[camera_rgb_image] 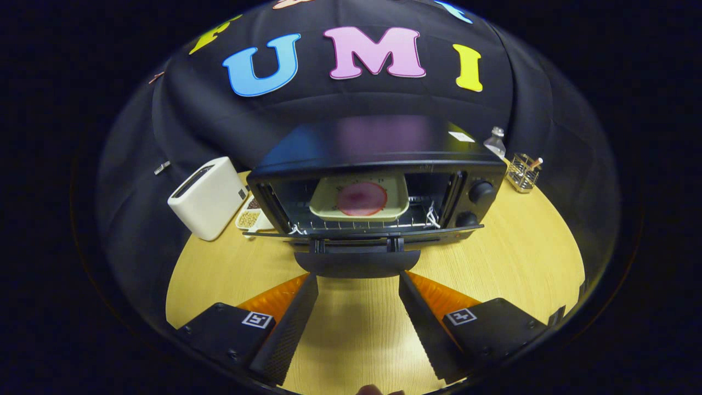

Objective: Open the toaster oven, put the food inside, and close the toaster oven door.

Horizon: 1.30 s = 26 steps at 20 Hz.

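Note:
A black toaster oven (378, 164) stands on the round wooden table (521, 258) with its door (362, 235) folded down flat toward me. Inside, on the wire rack, rests a pale square plate (329, 206) carrying a round pink slice of food (361, 198). The door's handle (357, 262) sticks out at the door's front edge. My gripper (358, 272) is open, its two fingertips just under the handle, one at each end. Nothing lies between the fingers (296, 318) but bare table.
A white boxy appliance (208, 197) stands left of the oven, with a small dish of nuts (251, 218) beside it. Right of the oven are a clear bottle (495, 142) and a wire holder (524, 171). The oven's two knobs (480, 192) sit on its right side.

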Each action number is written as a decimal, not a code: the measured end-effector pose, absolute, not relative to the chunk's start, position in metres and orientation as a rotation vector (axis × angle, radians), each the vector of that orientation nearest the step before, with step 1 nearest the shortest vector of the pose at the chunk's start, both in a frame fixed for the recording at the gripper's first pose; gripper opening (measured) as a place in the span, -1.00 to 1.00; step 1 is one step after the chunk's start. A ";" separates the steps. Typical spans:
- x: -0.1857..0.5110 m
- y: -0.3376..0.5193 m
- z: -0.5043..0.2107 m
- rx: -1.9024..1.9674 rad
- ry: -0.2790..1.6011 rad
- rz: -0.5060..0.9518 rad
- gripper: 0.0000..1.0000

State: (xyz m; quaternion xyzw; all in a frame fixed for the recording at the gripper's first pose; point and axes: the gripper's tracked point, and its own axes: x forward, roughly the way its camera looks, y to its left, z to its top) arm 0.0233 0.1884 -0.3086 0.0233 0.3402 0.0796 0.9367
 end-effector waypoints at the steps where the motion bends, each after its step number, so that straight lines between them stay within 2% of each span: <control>1: 0.028 0.188 -0.305 0.048 0.691 0.162 0.98; 14: 0.030 0.177 -0.264 0.040 0.571 0.180 0.98; 26: 0.028 0.083 -0.148 0.027 0.334 0.111 0.98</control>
